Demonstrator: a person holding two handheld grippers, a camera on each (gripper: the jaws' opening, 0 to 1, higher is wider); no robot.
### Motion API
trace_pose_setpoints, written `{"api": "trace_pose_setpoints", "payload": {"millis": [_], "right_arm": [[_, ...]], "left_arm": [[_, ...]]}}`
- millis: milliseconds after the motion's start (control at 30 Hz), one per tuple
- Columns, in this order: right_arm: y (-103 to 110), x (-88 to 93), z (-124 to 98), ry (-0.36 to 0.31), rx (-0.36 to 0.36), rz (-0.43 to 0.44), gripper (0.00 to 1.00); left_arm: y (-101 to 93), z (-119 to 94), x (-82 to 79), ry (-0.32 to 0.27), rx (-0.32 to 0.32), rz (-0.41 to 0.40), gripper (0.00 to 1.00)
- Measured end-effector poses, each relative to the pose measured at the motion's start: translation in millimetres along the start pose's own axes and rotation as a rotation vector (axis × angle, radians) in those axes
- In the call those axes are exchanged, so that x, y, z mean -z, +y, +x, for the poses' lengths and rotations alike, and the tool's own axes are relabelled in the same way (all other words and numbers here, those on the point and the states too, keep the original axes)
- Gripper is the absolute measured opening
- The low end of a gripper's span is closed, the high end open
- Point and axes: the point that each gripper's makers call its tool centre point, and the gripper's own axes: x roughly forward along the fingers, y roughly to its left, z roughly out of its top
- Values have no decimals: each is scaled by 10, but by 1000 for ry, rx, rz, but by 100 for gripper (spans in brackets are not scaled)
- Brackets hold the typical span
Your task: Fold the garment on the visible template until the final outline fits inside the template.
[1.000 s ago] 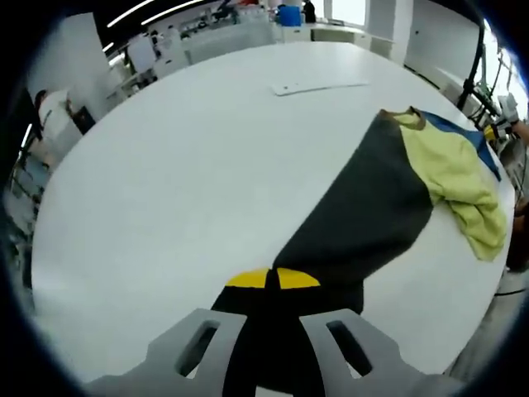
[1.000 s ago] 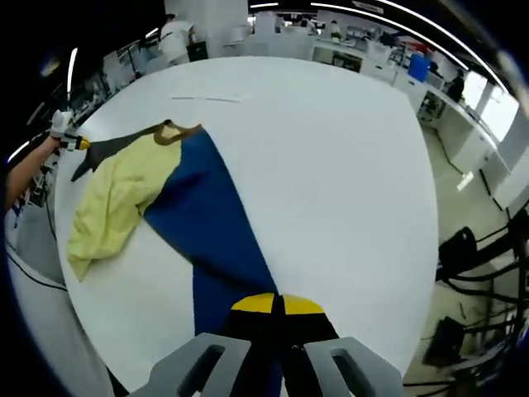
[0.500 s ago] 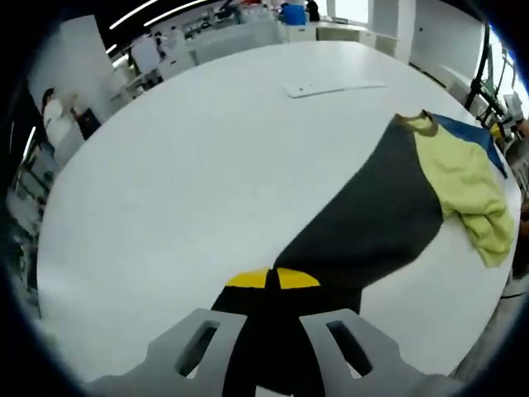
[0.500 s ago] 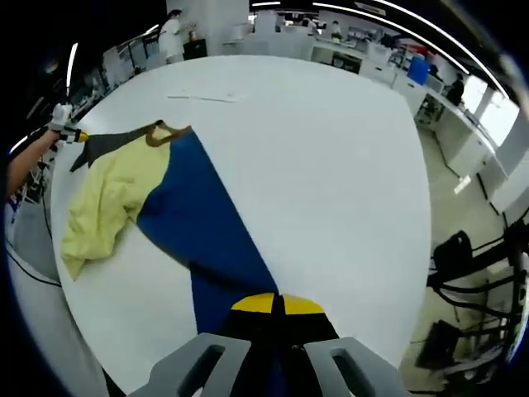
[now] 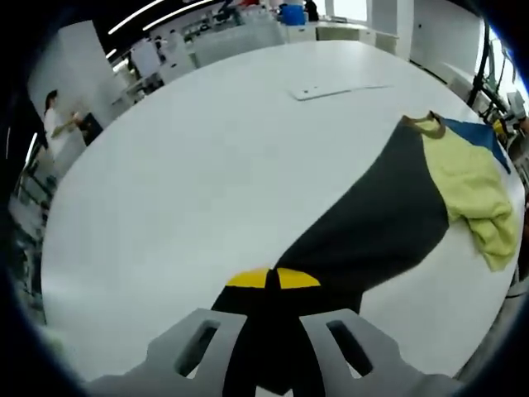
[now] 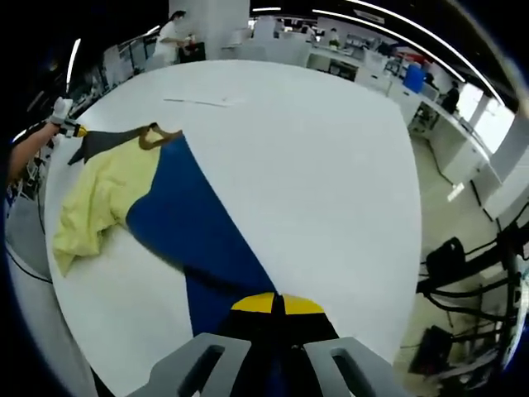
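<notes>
Both jaws are pinched shut on the garment (image 5: 372, 223), left gripper (image 5: 273, 285) on its dark sleeve, right gripper (image 6: 277, 304) on the blue one, stretched across the table (image 5: 207, 149), where uneven pulling could drag it off the edge.

bright overhead strip lights, soft shadows, strong fisheye warp at edges, bg slightly blurred

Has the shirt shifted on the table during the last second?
Yes. In the left gripper view the shirt's collar has drawn nearer the flat sheet lying on the table.
</notes>
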Motion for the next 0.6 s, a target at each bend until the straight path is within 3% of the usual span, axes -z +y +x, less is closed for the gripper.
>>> {"api": "trace_pose_setpoints", "payload": {"millis": [133,400,600], "right_arm": [[3,14,19,-6,9,-5,0],[53,-53,-3,-80,6,3,0],[115,-88,-38,-116,-8,16,7]], "left_arm": [[-30,-19,-9,-4,-2,12,0],[-75,-85,-63,-58,4,6,0],[-137,-144,-148,-122,21,-28,19]]}}
